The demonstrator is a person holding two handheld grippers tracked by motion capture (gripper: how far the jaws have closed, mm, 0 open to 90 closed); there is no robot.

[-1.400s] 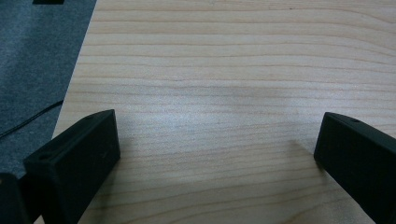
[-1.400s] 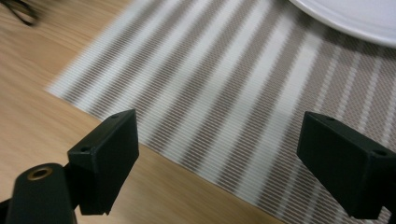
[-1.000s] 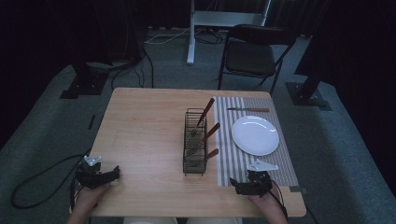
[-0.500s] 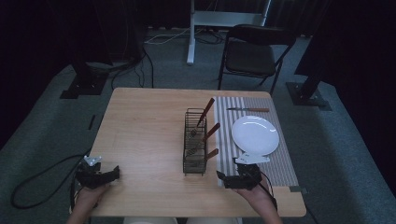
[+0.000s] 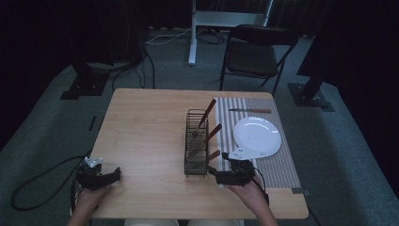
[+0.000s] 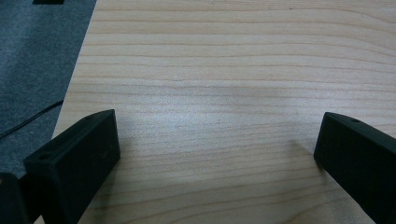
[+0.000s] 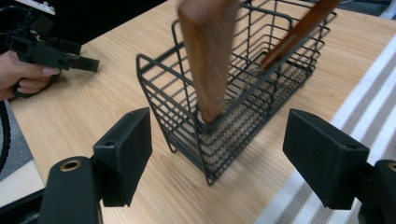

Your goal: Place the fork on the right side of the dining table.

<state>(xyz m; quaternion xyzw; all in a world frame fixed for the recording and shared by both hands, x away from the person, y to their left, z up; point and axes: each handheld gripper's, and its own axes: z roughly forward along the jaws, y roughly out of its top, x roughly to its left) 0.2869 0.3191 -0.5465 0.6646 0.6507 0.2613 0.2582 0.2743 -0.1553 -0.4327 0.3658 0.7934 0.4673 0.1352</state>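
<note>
A black wire basket (image 5: 196, 143) stands mid-table with three wooden-handled utensils leaning out of it; the nearest handle (image 5: 212, 155) tilts right. My right gripper (image 5: 215, 174) is open just in front of the basket's near right corner, pointing at it. In the right gripper view the basket (image 7: 243, 93) and that wooden handle (image 7: 208, 56) sit between and beyond the spread jaws of the right gripper (image 7: 219, 154), which touch nothing. My left gripper (image 5: 114, 175) rests open at the table's front left; in its own view the left gripper (image 6: 219, 154) is over bare wood.
A white plate (image 5: 257, 136) lies on a striped placemat (image 5: 277, 165) right of the basket. A wooden-handled knife (image 5: 249, 111) lies across the mat's far end. A chair (image 5: 254, 54) stands beyond the table. A cable (image 5: 37, 181) trails on the floor at left.
My right gripper has moved left off the placemat to the basket's near end. The left gripper has stayed put.
</note>
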